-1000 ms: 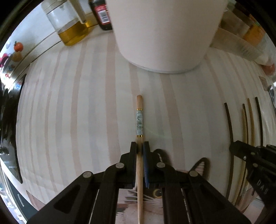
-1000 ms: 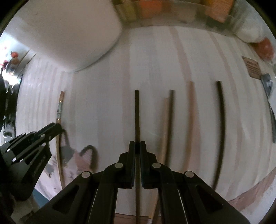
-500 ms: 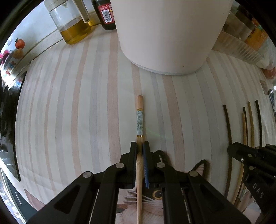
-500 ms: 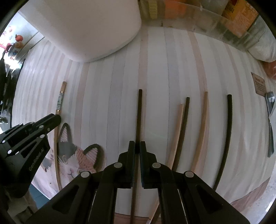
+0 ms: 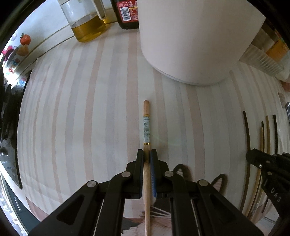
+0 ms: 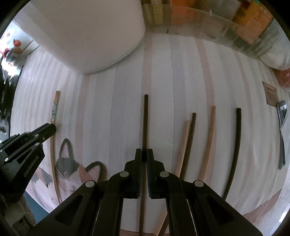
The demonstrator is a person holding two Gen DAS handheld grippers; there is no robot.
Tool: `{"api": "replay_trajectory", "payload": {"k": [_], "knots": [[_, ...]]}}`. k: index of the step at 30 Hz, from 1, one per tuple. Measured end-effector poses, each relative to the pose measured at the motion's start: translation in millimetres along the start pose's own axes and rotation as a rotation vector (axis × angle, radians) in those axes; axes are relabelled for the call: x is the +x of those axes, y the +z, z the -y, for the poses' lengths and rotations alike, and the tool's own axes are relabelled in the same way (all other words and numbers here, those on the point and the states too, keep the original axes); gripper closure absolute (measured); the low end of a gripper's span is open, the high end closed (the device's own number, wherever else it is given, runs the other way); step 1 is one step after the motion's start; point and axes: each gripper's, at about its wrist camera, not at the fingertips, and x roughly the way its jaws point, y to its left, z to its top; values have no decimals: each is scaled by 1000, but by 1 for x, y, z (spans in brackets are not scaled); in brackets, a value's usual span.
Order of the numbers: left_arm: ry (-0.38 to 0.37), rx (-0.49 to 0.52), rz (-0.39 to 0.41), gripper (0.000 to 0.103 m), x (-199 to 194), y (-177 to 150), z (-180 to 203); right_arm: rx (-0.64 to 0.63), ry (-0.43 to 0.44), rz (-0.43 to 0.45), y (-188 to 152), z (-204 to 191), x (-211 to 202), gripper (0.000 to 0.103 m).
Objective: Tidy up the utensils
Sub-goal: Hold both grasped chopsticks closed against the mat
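My left gripper [image 5: 146,154] is shut on a light wooden chopstick [image 5: 146,123] with a green patterned band; it points at the big white container [image 5: 195,40]. My right gripper [image 6: 144,154] is shut on a dark chopstick [image 6: 145,118], held over the striped mat [image 6: 117,109]. Several more chopsticks lie on the mat to the right: a tan one [image 6: 183,145], a dark one [image 6: 190,141], a tan one [image 6: 209,138] and a dark one [image 6: 235,145]. The left gripper [image 6: 27,145] shows at the left of the right wrist view, and the right gripper [image 5: 268,168] at the right of the left wrist view.
An oil jug [image 5: 87,21] and a dark sauce bottle [image 5: 126,14] stand at the back left. A clear bin [image 6: 208,27] of packets lines the back right. A cat-print mat [image 6: 72,172] lies at the near edge. A dark utensil [image 6: 281,130] lies far right.
Both grippers have risen and drawn back with their chopsticks; the container and back items show lower and farther. Both stay shut.
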Motion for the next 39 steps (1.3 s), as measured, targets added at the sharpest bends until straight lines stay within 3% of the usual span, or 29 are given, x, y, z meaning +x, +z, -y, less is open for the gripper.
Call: {"api": "replay_trajectory", "payload": {"k": [30,35,39], "knots": [[24,32,16,99,2,2,11,-41,-102,21,-10,-23,4,97],[-8,41,38,99,-12,-7,13,9,-15,56,-18,-13,2,98],[-77,25,45,99,-31,-13,8,24,30,105,-29,-5,-11,98]]}}
